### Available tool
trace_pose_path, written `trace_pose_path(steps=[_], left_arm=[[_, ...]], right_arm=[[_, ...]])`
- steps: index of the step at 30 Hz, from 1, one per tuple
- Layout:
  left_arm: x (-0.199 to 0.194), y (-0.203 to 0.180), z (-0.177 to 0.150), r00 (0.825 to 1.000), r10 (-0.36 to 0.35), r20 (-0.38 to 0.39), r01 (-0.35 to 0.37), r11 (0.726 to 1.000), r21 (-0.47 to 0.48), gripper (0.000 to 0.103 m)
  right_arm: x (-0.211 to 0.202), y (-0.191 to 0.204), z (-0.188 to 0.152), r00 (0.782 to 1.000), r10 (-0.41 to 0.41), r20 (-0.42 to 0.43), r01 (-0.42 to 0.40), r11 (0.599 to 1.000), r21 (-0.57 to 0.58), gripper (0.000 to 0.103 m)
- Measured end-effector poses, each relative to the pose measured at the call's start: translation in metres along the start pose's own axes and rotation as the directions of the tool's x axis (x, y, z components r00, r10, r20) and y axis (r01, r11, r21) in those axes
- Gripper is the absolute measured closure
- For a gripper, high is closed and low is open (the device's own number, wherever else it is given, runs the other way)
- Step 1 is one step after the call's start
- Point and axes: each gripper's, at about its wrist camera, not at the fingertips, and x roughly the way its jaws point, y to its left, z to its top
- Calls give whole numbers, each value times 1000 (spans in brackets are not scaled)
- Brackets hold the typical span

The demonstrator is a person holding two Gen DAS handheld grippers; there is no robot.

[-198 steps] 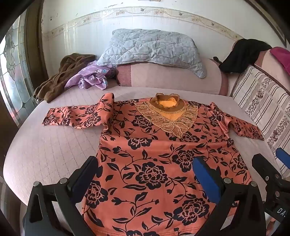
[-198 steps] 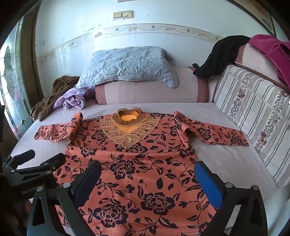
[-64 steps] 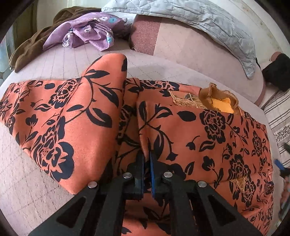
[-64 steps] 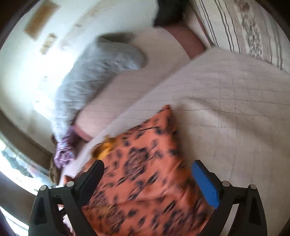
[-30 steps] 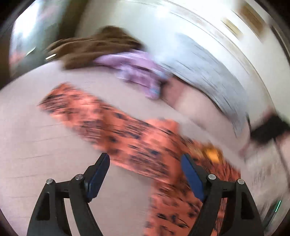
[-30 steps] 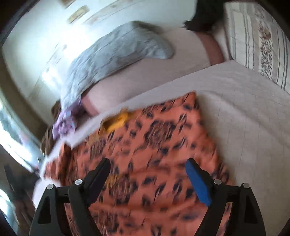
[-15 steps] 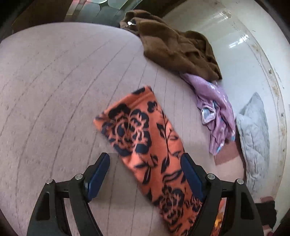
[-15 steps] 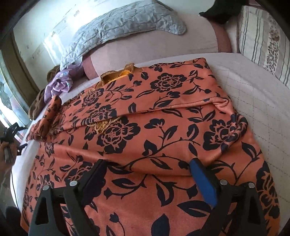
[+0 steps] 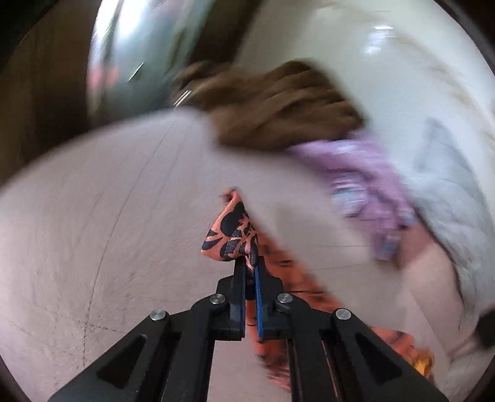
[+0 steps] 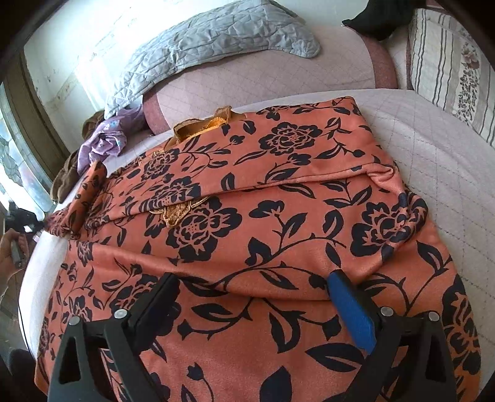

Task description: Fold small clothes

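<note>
An orange top with black flowers lies on the pink bed cover. Its right sleeve is folded across the chest, near the gold lace collar. My left gripper is shut on the cuff of the left sleeve, which stands up from the bed; the rest of the sleeve trails back to the right. That view is blurred by motion. My right gripper stands open low over the top's body, with the cloth under its fingers and not pinched. At the far left of the right wrist view, a hand holds the left gripper.
A grey quilted pillow lies on the pink bolster at the back. A purple garment and a brown one are heaped at the back left by the window. A striped cushion and a black garment are on the right.
My left gripper has closed on the sleeve cuff, which lay flat between its open fingers half a second ago, and raised it. The right gripper has settled lower over the top.
</note>
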Motion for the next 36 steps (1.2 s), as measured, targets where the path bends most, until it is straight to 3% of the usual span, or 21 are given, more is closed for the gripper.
trace_pose_path(steps=[4,7,10,11,12,14,16,17,18,19,20,22,24,27,30,32,36], left_arm=[[-71,-88,-2,978,-172,117,149,972,180,99],[-119,-162,-23,935,-330,128,277,908,314,99],[-154,-234,-62,881,-467,69,399,816,418,98],[-162,-263,-83,856,-516,22,452,770,451,98],[-166,-281,-98,842,-539,-15,483,742,465,98],[-164,-321,-131,815,-572,-92,535,682,498,98],[-154,-348,-161,803,-573,-163,565,646,513,97],[-139,-364,-185,801,-551,-232,580,622,526,93],[-125,-373,-203,817,-509,-271,566,619,545,86],[-117,-376,-217,827,-475,-302,557,617,556,60],[-93,-378,-238,831,-394,-393,556,608,567,42],[-69,-363,-253,850,-304,-429,517,634,575,42],[-55,-328,-258,875,-245,-417,463,671,579,43],[-55,-261,-245,909,-213,-359,389,744,543,42],[-47,-209,-220,945,-168,-282,298,797,526,42],[-39,-177,-208,955,-144,-259,259,828,497,42],[-22,-132,-199,952,-132,-277,241,880,409,42]], right_arm=[[-2,-2,-1,1000,18,12,-18,1000,19,4],[-3,-6,-1,999,41,24,-42,998,38,4],[-5,-10,-1,997,65,36,-67,996,58,4],[-6,-10,-2,997,71,39,-73,995,63,4],[-6,-12,-2,996,78,43,-81,994,70,4],[-7,-13,-2,995,89,49,-93,993,78,4],[-7,-15,-1,994,97,52,-102,991,84,4],[-7,-16,-1,993,104,55,-108,990,88,4],[-8,-17,-1,993,108,57,-113,989,91,4],[-8,-18,-1,992,112,58,-117,989,94,4],[-8,-19,-1,991,118,61,-124,987,99,4],[-9,-20,-2,990,129,66,-135,985,107,4],[-10,-21,-2,988,137,68,-144,983,114,4],[-11,-23,-2,986,150,69,-158,979,127,4],[-16,-24,3,987,155,50,-161,974,156,5],[-25,-30,15,981,184,59,-193,959,207,5],[-22,-51,52,970,229,85,-244,905,349,6]])
